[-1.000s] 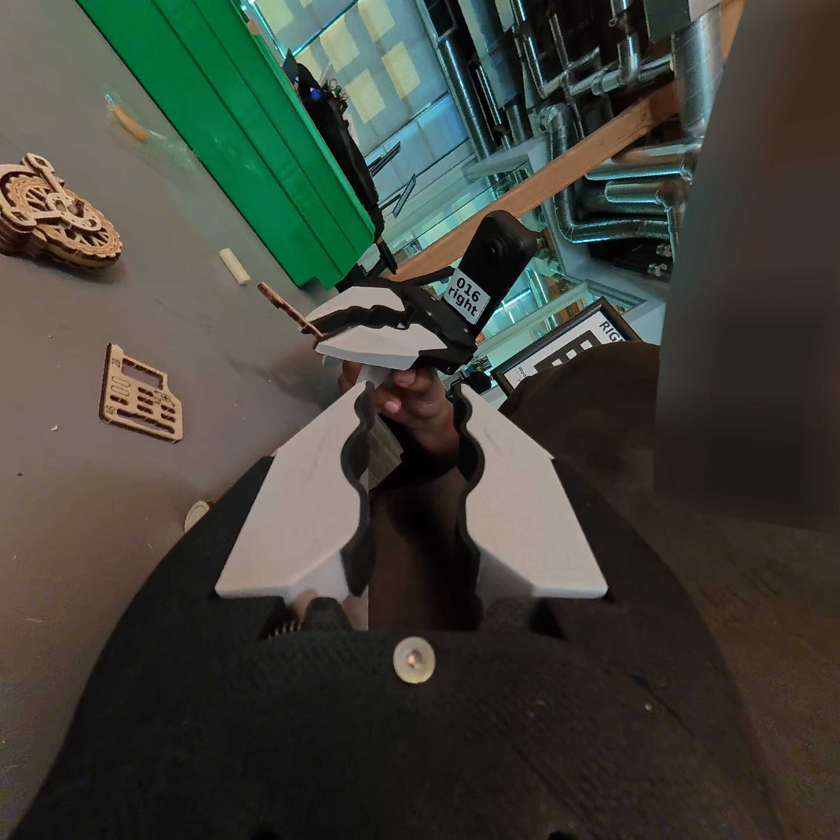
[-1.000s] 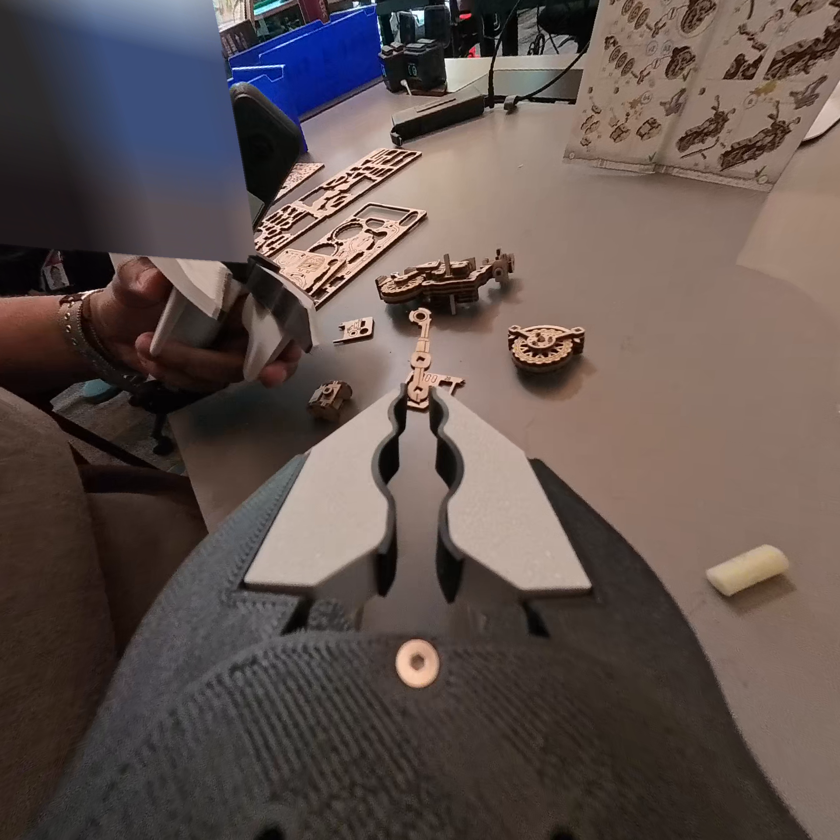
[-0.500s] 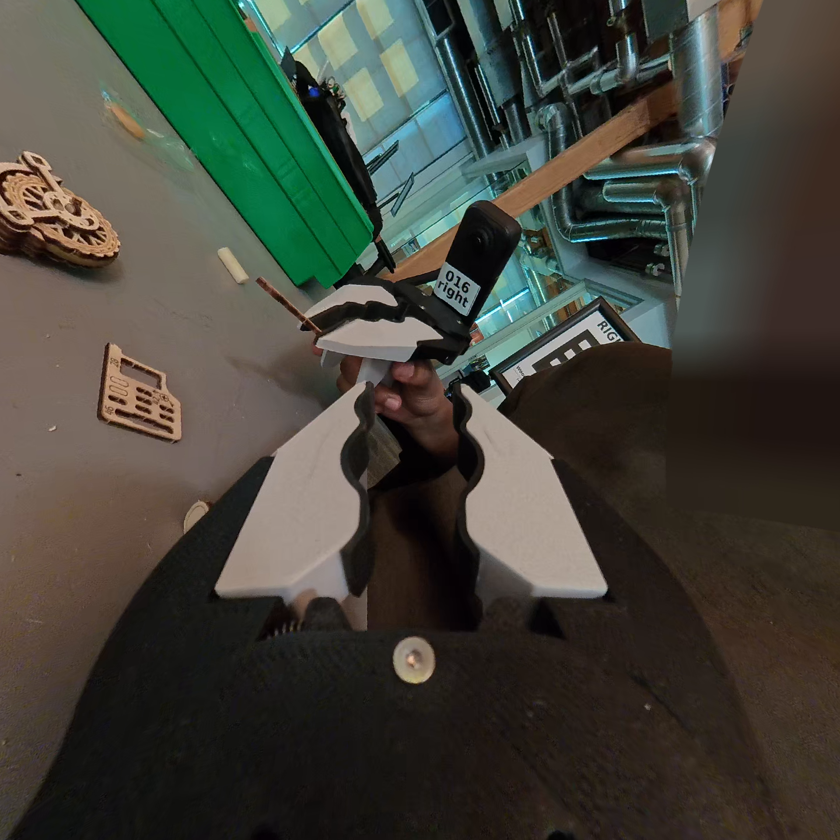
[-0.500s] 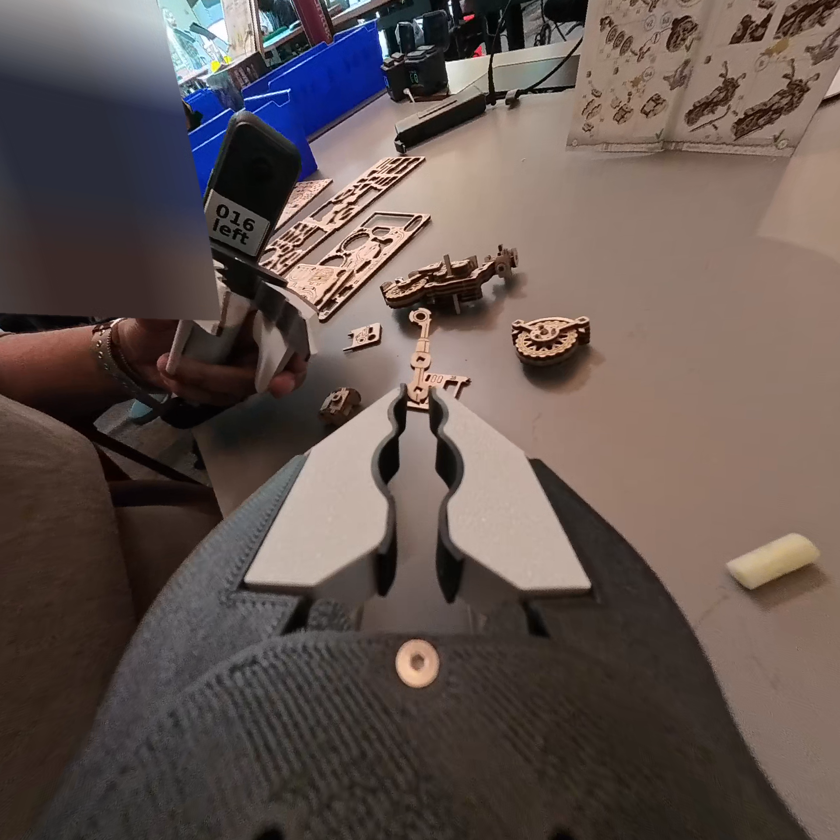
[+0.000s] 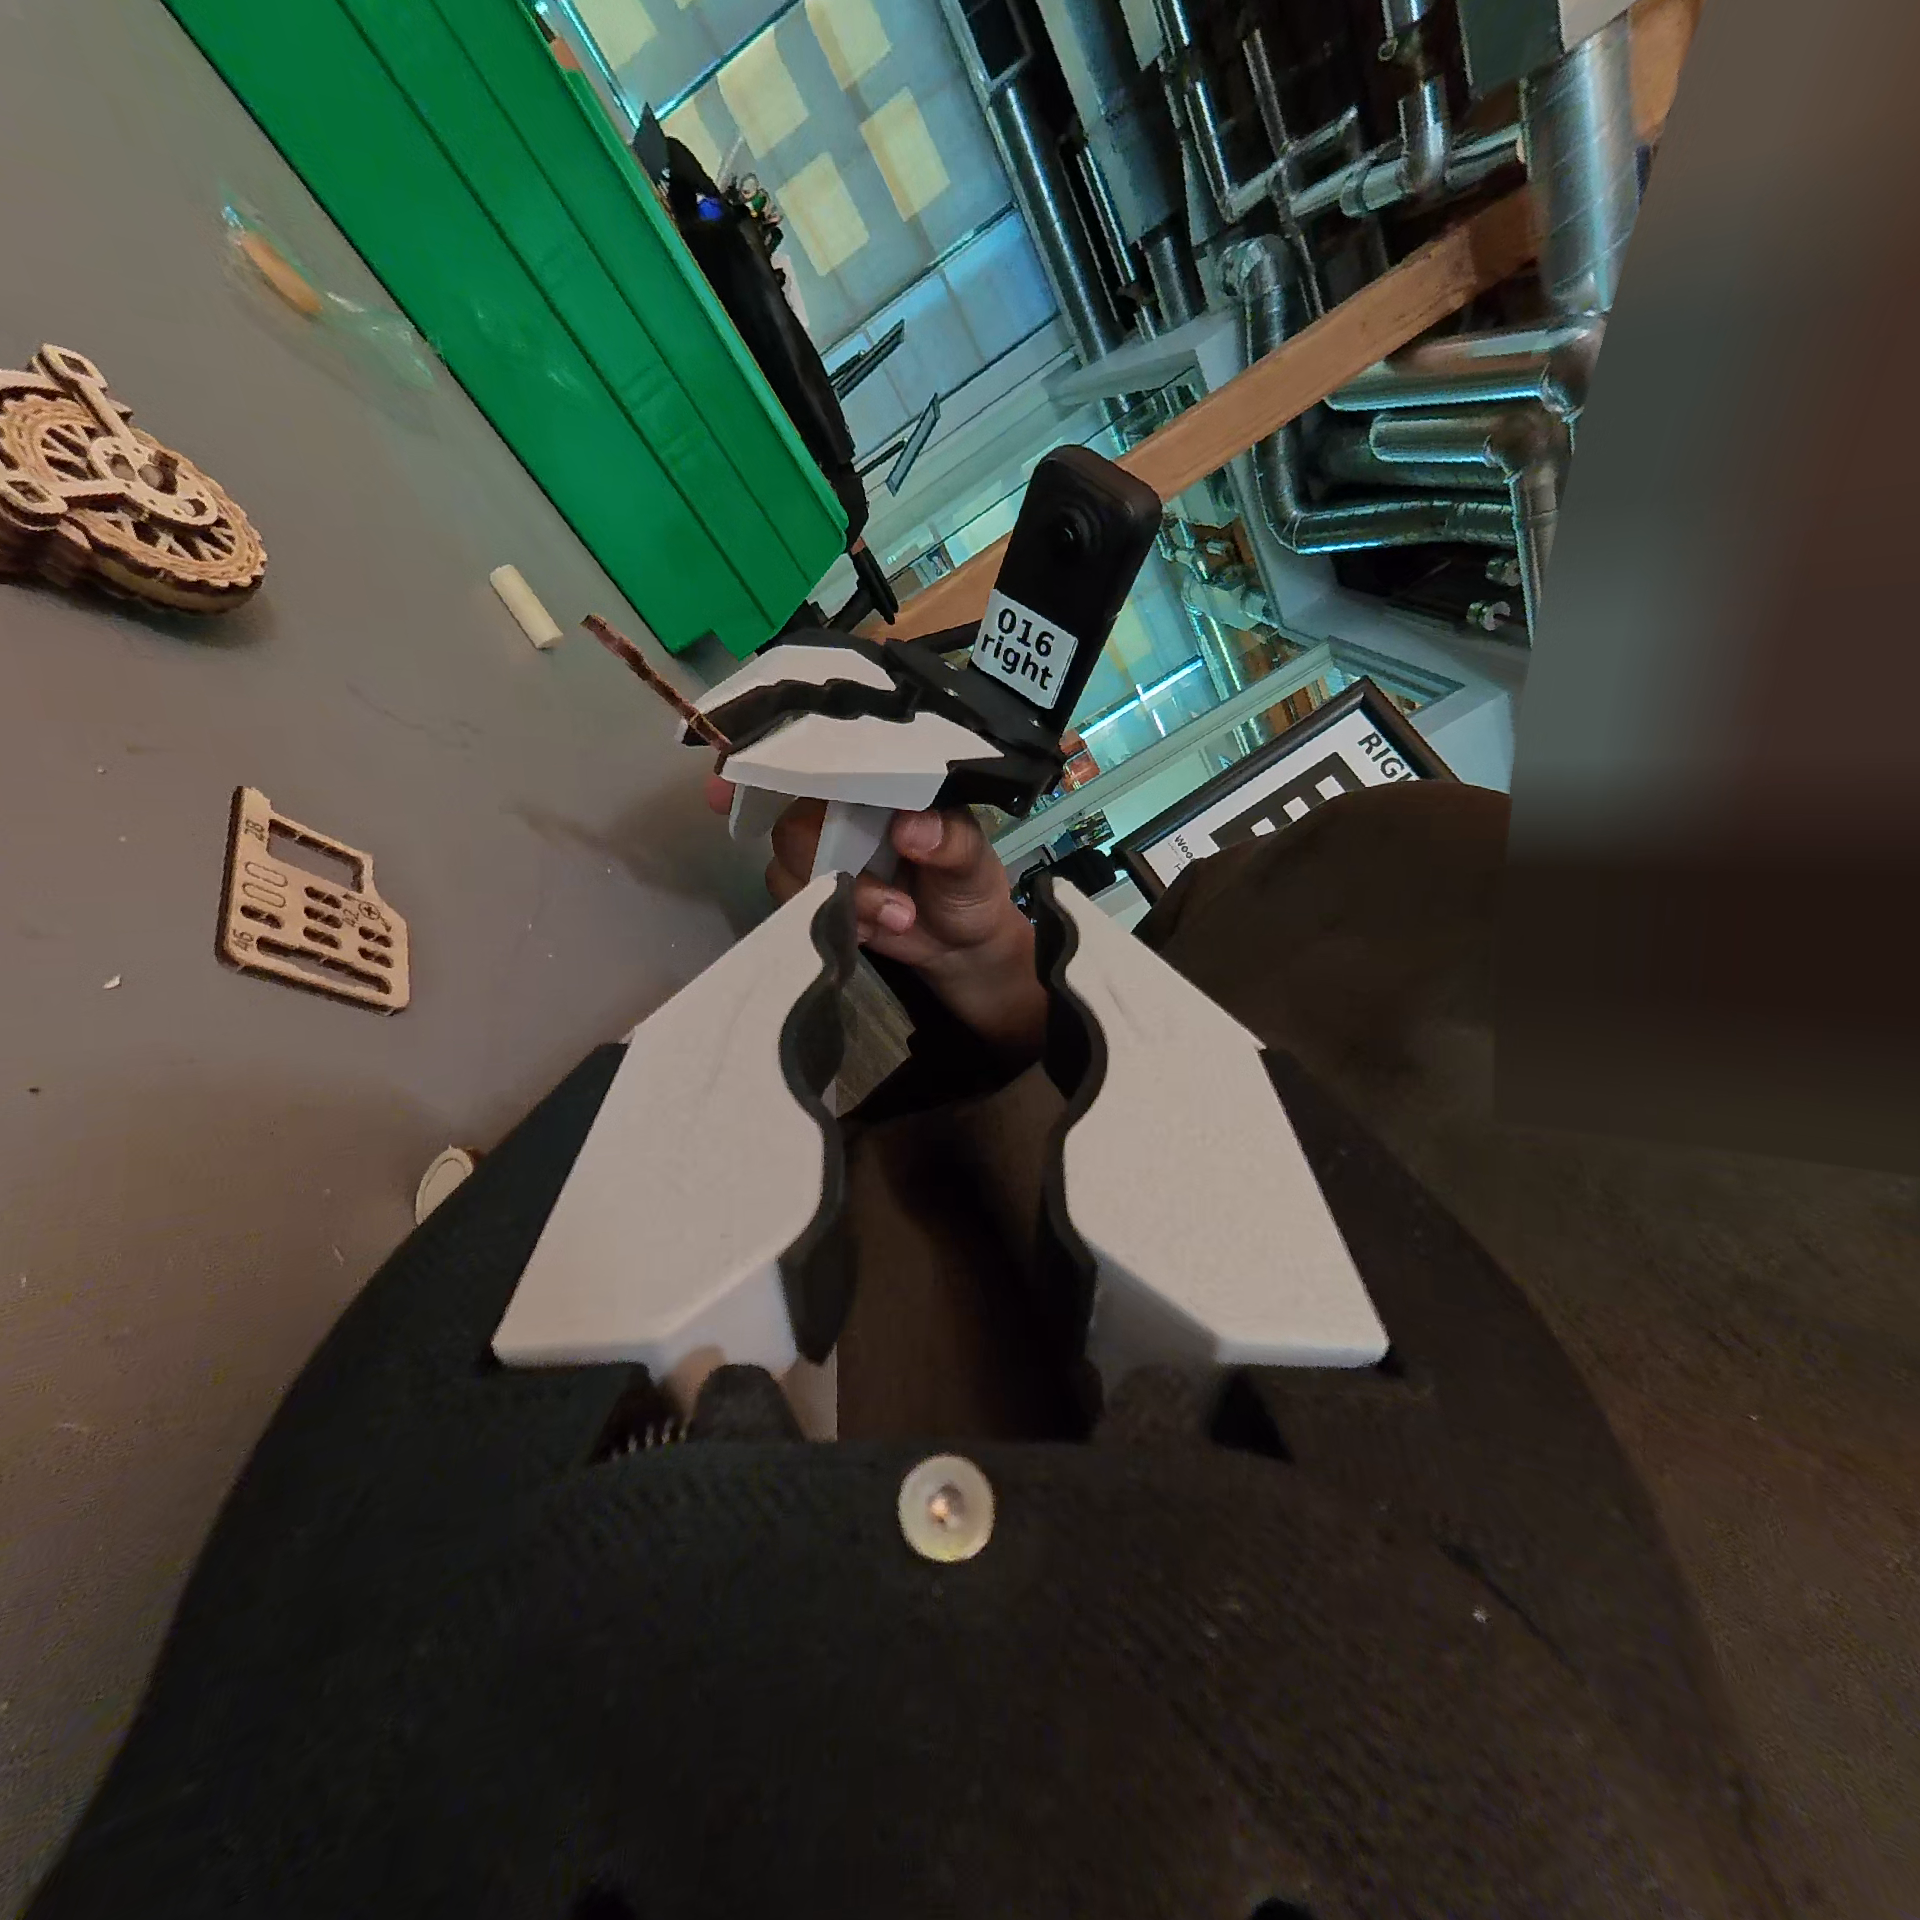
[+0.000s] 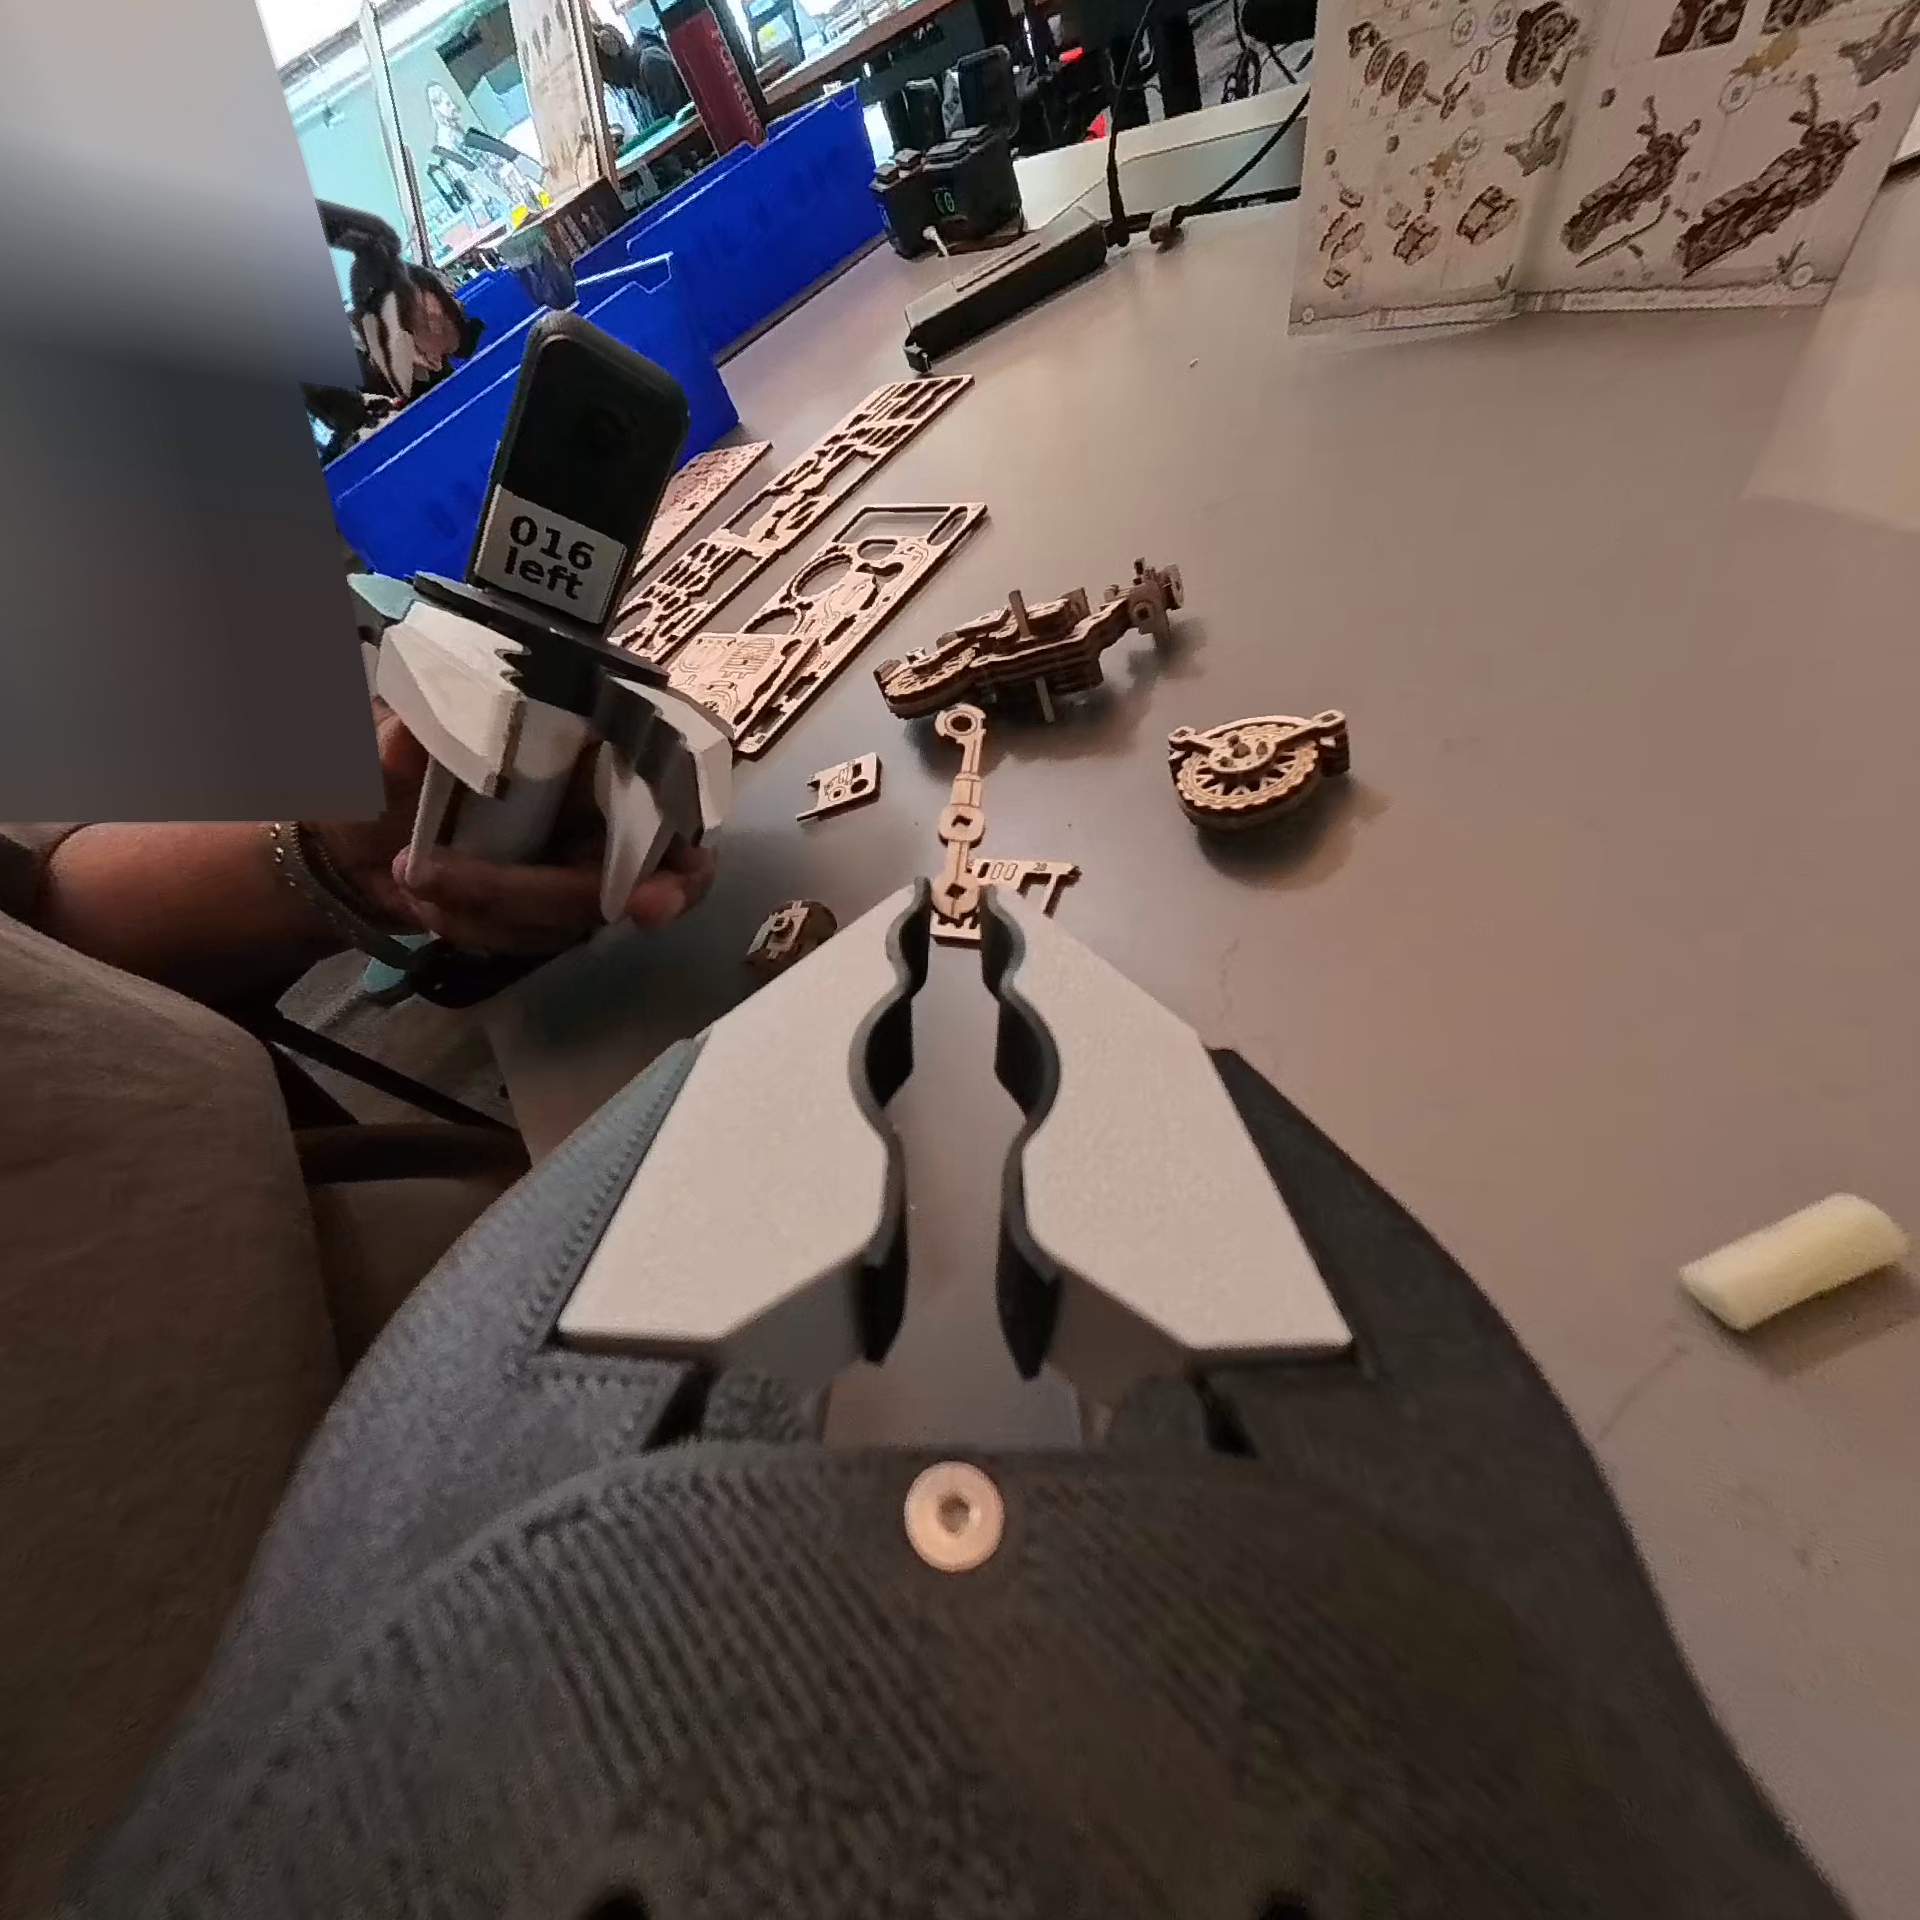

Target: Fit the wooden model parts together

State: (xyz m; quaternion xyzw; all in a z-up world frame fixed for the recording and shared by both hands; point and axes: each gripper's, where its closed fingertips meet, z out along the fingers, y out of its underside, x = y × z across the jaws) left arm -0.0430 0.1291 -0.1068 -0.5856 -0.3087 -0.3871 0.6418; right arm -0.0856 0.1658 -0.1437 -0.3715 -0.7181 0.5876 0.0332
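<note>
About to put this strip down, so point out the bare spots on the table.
Bare grey table lies between the wheel assembly and the instruction sheet, and between that wheel and the white foam piece. It is crowded around the cut-out sheets and the long wooden assembly.

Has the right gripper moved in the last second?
Yes, slightly. In the left wrist view the right gripper, shut on the wooden strip, has shifted up-left, toward the corner of the green bin.
</note>
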